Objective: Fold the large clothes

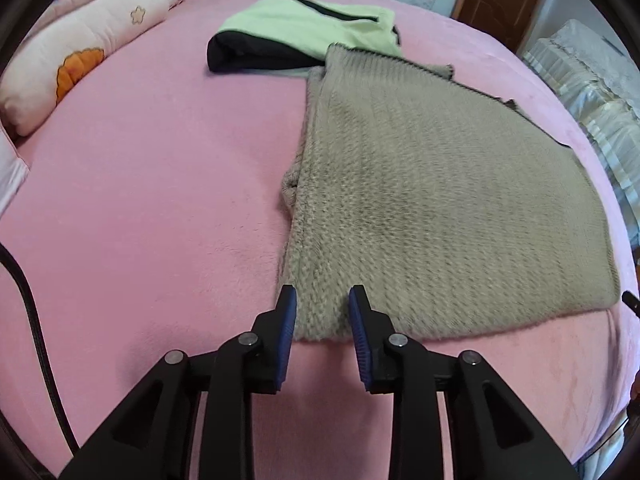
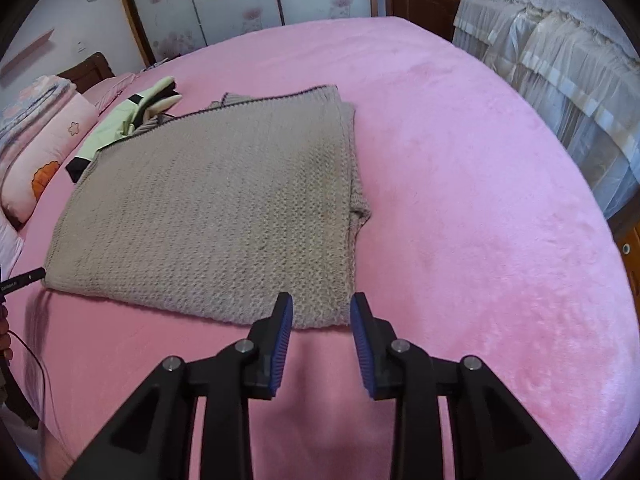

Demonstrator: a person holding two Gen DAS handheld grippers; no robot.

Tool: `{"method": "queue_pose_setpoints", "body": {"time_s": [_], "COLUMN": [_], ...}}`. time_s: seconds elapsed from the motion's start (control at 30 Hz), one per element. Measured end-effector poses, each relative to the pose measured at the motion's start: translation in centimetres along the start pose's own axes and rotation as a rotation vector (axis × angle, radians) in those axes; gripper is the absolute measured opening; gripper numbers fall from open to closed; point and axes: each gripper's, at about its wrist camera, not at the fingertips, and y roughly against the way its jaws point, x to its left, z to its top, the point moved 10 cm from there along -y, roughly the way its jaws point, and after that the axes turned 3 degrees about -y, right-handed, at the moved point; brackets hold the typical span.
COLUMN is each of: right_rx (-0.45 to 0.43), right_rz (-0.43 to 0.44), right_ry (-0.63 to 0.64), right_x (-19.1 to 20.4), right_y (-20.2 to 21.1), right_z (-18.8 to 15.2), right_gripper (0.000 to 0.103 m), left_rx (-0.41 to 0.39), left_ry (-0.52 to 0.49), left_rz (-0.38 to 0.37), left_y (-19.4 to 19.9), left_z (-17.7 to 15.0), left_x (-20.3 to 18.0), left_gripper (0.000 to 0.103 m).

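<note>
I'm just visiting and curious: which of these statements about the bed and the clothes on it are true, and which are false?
1. The grey-brown knitted sweater lies flat on the pink bed. True.
2. The left gripper clamps the sweater. False: its jaws stand open over the near hem.
3. A light green and black garment lies beyond the sweater. True.
4. The right gripper holds a pillow. False: it is open and holds nothing.
5. The flower-print pillow sits on top of the sweater. False: it lies apart, at the bed's edge.
</note>
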Motion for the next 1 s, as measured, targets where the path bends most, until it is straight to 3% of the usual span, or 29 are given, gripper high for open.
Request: {"method": "queue_pose_setpoints", "body": {"time_s": [0.07,0.1,0.17,0.2,0.23,0.27,0.3,0.37,0.47,0.57,0.67,0.73,0.83,0.9,1.0], "right_rx": [0.017,0.026,0.029,0.033,0.024,0.009,-0.02,-0.066,0.031,0.019,0.001,-0.032,-0.115,-0.163,-0.17], "right_rz": [-0.006,-0.006,0.034,0.049,0.053,0.053,0.05,0.012,0.02,-0.012,-0.053,-0.085,-0.07,-0.06,-0.031], "right_ry": [-0.018,-0.033,-0.07,-0.087,-0.096,-0.102,-0.105,-0.089,-0.159,-0.166,-0.148,-0.127,-0.103,-0.082,-0.062], "right_x": [-0.7,-1.0,-1.1,-1.2,-1.2,-1.3,-1.4,-2.3,-3.8,-3.3,-2.6,-2.0,0.0,1.8,5.3], "right_y": [-1.1,-1.8,-2.6,-2.8,-2.6,-2.1,-1.2,-0.3,-2.9,-2.1,-0.5,1.2,4.1,5.6,6.0], "right_z": [-0.2,-0.4,-0.5,-0.7,-0.6,-0.5,-0.3,-0.5,-2.7,-2.3,-1.9,-1.6,-0.7,-0.3,-0.1], "right_gripper": [0.03,0.03,0.03,0.028,0.019,0.014,0.013,0.011,0.011,0.013,0.019,0.024,0.03,0.031,0.031], "left_rx": [-0.019,-0.023,-0.008,0.004,0.012,0.016,0.008,-0.004,0.02,0.016,0.014,-0.004,-0.057,-0.074,-0.073], "left_ry": [0.003,0.005,0.027,0.046,0.06,0.073,0.066,0.017,0.011,0.03,0.055,0.079,0.084,0.093,0.114], "left_rz": [0.003,0.013,0.054,0.04,0.026,-0.022,0.012,0.049,0.061,0.062,0.08,0.089,0.043,0.004,-0.084], "left_y": [-0.8,-0.9,-1.8,-2.4,-2.5,-2.4,-2.2,-2.3,-3.7,-3.2,-1.2,0.7,3.5,4.6,5.0], "left_z": [0.4,0.5,0.5,0.4,0.4,0.5,0.8,0.8,0.1,0.4,0.3,0.1,-0.5,-0.9,-2.3], "left_x": [0.1,0.3,1.0,1.1,1.2,0.8,1.1,1.4,1.8,1.7,1.8,1.8,0.3,-0.9,-3.3], "left_gripper": [0.031,0.042,0.055,0.055,0.051,0.025,0.013,0.011,0.011,0.014,0.029,0.031,0.033,0.044,0.047]}}
